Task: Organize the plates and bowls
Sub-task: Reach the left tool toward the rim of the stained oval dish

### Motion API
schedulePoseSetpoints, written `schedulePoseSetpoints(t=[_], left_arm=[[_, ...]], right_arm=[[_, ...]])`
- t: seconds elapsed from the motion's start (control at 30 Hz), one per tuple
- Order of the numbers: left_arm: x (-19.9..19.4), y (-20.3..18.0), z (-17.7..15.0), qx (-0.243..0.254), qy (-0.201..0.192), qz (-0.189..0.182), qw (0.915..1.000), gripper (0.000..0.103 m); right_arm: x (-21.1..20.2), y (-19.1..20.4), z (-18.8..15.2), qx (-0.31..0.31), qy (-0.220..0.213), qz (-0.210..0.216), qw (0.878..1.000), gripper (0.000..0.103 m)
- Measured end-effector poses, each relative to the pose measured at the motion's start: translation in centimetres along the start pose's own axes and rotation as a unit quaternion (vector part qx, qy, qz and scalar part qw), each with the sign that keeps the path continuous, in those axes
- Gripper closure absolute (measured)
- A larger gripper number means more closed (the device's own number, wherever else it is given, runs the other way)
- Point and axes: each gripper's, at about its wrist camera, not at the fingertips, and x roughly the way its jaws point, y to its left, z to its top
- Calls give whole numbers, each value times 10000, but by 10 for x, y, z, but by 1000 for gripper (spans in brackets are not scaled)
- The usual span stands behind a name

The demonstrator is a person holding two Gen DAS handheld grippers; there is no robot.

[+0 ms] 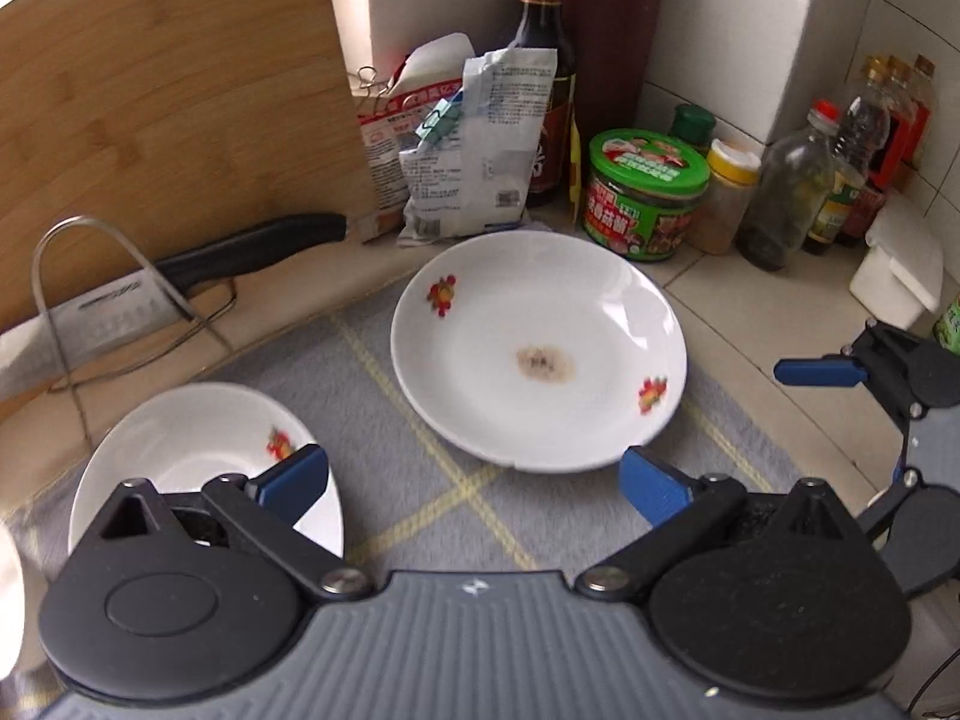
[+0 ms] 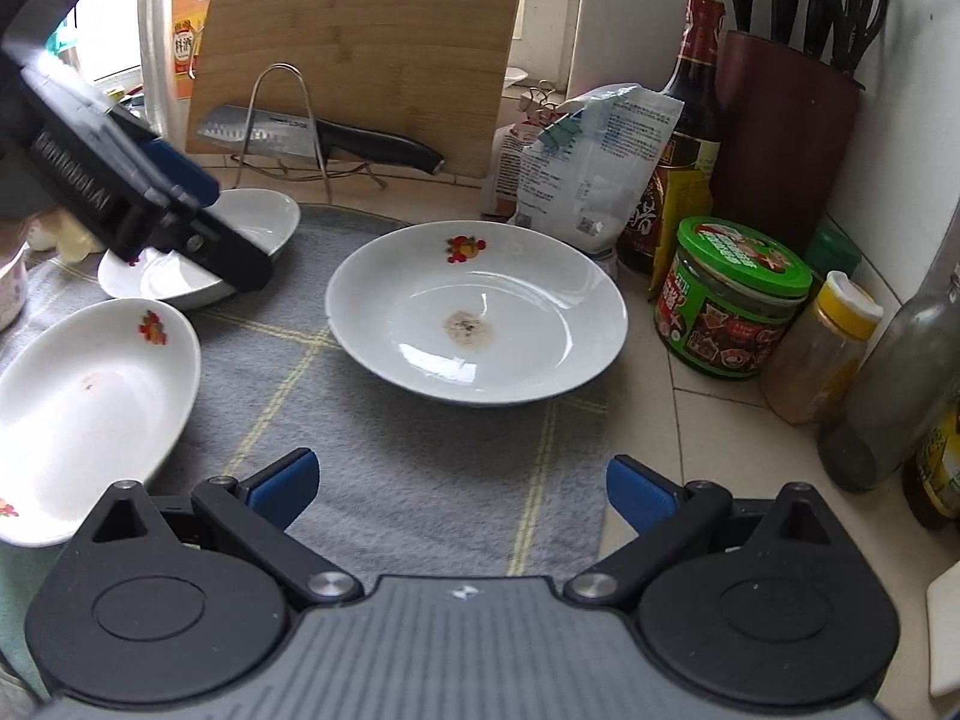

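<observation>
Your right wrist view is giving you what the left is missing — three dishes on the grey mat [image 2: 420, 468]: the big plate [image 2: 477, 312] in the middle, a second plate [image 2: 90, 414] at the near left, and a third plate [image 2: 258, 222] behind it, partly hidden by your left hand-held gripper [image 2: 180, 192]. The left view is showing only the big plate [image 1: 537, 354] and one smaller plate [image 1: 198, 444] at its near left edge, plus your right hand-held gripper [image 1: 840, 372] at the far right.

You are holding the left hand-held gripper [image 1: 474, 480] with its blue fingers spread wide and pinching nothing; the right hand-held gripper [image 2: 462, 486] is spread the same way, just short of the big plate.

The plates are white with small red flower prints on the rims, and the big one is carrying a brownish stain in its centre.

On the tiled table [image 2: 720, 438] around the mat, a green-lidded jar [image 2: 732, 300], a yellow-capped jar [image 2: 822, 348] and bottles are crowding the right side — near the big plate's rim. Behind it are standing clipped bags [image 2: 576, 168], a dark sauce bottle [image 2: 690, 120], a knife block [image 2: 786, 138], a cutting board [image 2: 360, 48] and a knife [image 2: 312, 135] on a wire rack.
</observation>
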Motion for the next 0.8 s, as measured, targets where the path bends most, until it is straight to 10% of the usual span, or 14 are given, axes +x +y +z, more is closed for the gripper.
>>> schedulePoseSetpoints(t=[0.8], left_arm=[[107,27,64,66,326,-610,9976,3]], right_arm=[[64,-25,15,-411,313,207,9985,0]])
